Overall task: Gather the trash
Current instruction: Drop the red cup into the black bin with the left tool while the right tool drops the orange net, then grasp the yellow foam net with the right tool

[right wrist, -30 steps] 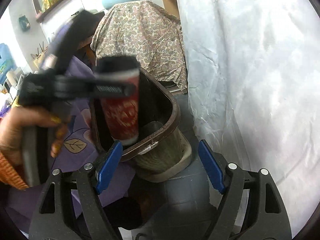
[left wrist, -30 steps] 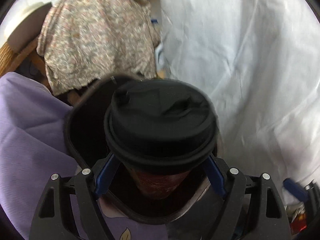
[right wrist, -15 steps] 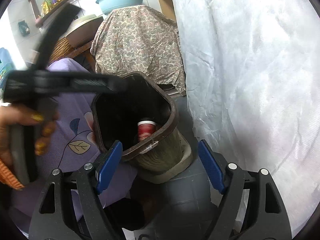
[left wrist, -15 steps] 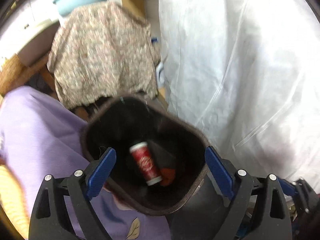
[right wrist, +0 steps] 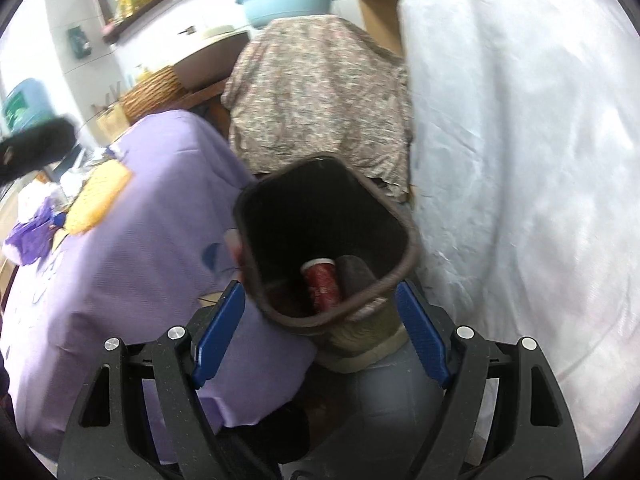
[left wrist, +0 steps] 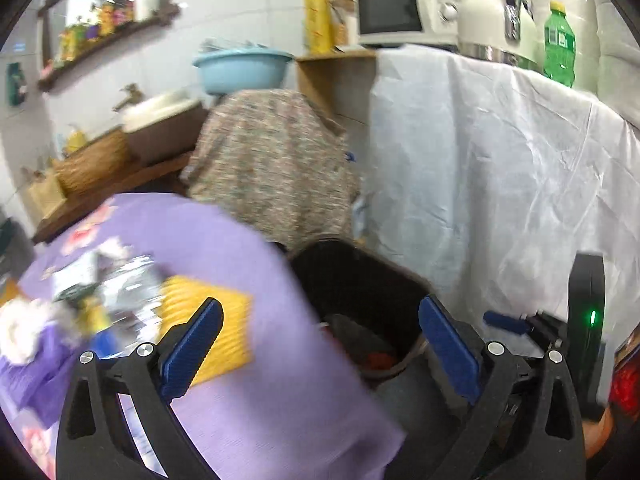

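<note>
Right wrist view: glossy red cup (right wrist: 322, 285) inside dark rounded-square bin (right wrist: 404, 272), both blue-padded grippers (right wrist: 320, 330) empty, left gripper (left wrist: 320, 350) opening.

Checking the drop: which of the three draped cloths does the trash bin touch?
The purple tablecloth: the trash bin presses against it; the white cloth and patterned cloth stand clear.

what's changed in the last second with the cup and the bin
The left gripper let go of the red cup, which dropped into the bin and lies there now. That gripper then swung up toward the purple table, its fingers opening, nothing between them. The right gripper stayed open over the bin.
</note>
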Demonstrator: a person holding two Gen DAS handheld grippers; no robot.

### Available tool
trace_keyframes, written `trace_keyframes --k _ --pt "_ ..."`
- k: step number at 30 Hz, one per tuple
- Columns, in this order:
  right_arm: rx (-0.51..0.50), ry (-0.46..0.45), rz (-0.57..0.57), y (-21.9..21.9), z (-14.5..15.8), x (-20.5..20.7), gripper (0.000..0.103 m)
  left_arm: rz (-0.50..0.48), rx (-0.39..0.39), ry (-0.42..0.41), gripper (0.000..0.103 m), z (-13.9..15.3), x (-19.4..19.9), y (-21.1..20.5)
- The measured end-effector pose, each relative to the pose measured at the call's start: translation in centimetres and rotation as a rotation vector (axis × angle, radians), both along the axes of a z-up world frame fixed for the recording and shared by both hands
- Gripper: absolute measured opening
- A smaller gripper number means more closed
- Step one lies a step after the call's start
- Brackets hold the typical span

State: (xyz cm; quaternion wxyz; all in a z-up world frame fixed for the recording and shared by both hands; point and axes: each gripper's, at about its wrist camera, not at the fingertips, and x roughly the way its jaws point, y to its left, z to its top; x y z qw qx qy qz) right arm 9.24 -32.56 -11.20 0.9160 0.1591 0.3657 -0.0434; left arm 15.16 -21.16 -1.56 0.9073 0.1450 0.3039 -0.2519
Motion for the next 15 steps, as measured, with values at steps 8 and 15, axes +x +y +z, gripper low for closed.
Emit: trace_keyframes --k 8,15 --pt "-0.037 -0.056 0.178 6.4 3.4 2.1 0.078 0.183 0.007 -0.044 0.097 0.1 -1.8 9.3" --pt "-0.108 -0.104 0.370 13.3 6.2 4.5 0.078 0.336 0.013 -0.065 0.097 0.4 -2.2 16.5"
